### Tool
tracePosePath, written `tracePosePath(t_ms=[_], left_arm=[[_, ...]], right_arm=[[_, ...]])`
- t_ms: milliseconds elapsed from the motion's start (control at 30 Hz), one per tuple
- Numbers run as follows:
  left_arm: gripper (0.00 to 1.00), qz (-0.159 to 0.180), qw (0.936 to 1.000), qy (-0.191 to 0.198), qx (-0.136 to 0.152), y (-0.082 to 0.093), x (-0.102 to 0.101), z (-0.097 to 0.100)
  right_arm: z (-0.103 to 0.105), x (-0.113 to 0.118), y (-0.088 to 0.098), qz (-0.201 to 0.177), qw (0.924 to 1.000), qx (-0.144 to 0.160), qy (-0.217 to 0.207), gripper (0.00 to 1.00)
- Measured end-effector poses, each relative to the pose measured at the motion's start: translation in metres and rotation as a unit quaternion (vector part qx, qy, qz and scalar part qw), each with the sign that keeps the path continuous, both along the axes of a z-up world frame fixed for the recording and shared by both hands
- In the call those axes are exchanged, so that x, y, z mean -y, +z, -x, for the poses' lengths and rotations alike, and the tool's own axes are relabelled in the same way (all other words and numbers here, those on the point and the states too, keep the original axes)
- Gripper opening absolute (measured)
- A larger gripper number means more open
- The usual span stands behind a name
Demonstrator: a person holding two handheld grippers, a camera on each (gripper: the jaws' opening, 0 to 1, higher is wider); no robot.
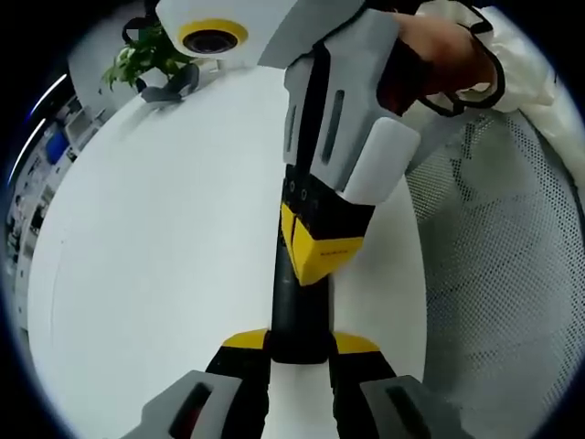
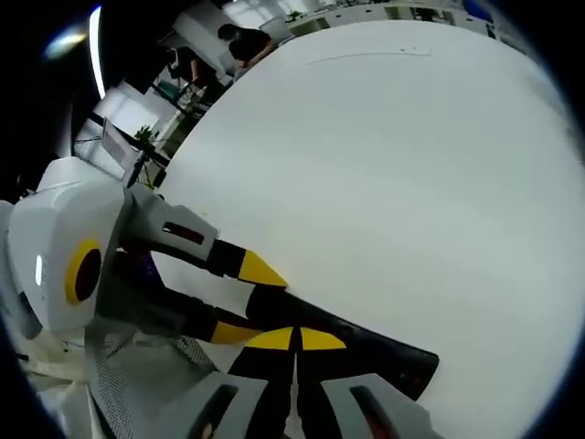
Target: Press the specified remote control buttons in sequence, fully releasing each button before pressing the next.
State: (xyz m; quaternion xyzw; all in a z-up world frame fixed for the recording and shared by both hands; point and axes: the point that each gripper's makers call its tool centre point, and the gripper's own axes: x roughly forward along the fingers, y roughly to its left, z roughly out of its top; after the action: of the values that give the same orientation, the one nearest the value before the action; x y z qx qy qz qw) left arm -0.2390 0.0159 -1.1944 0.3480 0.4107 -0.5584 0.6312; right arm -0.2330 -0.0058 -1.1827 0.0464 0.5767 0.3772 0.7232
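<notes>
A long black remote control [image 1: 300, 306] lies over the white table [image 1: 164, 256], and my left gripper [image 1: 300, 344] is shut on its near end with a yellow-tipped jaw on each side. My right gripper [image 1: 315, 249] comes down from above, its yellow tip resting on top of the remote. In the right gripper view the remote [image 2: 388, 358] runs off to the right. My right gripper [image 2: 297, 340] has its jaws closed together over it, while the left gripper [image 2: 249, 302] clamps the remote from the left. The buttons are hidden.
The table [image 2: 411, 183] stretches wide and bare. A potted plant [image 1: 146, 53] stands at its far edge. A white mesh surface [image 1: 512, 274] lies to the right, past the table edge. A hand [image 1: 439, 55] holds the right gripper. A person [image 2: 242, 41] sits far off.
</notes>
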Motion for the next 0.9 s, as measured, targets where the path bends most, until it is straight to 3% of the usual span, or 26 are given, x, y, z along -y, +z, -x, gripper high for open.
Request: tracePosePath(t_ms=[333, 467, 633, 767, 900], left_arm=[[0.23, -0.01, 0.9999, -0.009, 0.0, 0.0, 0.001, 0.0], [0.23, -0.021, 0.9997, -0.011, 0.001, -0.001, 0.001, 0.0], [0.23, -0.008, 0.9999, 0.001, 0.007, 0.0, 0.0, 0.001], [0.23, -0.004, 0.9999, 0.013, 0.006, 0.0, 0.0, 0.0], [0.22, -0.005, 0.9999, 0.012, 0.007, 0.0, 0.0, 0.0]], right_arm=[[-0.002, 0.0, -0.001, -0.002, 0.9999, -0.011, -0.01, 0.0], [0.0, 0.0, 0.001, -0.014, 0.9998, -0.009, -0.008, 0.0], [-0.001, 0.003, 0.005, -0.037, 0.9989, 0.001, -0.029, 0.0], [-0.016, 0.012, 0.022, -0.053, 0.9946, 0.068, -0.058, 0.0], [-0.028, 0.025, 0.038, -0.053, 0.9878, 0.127, -0.074, 0.09]])
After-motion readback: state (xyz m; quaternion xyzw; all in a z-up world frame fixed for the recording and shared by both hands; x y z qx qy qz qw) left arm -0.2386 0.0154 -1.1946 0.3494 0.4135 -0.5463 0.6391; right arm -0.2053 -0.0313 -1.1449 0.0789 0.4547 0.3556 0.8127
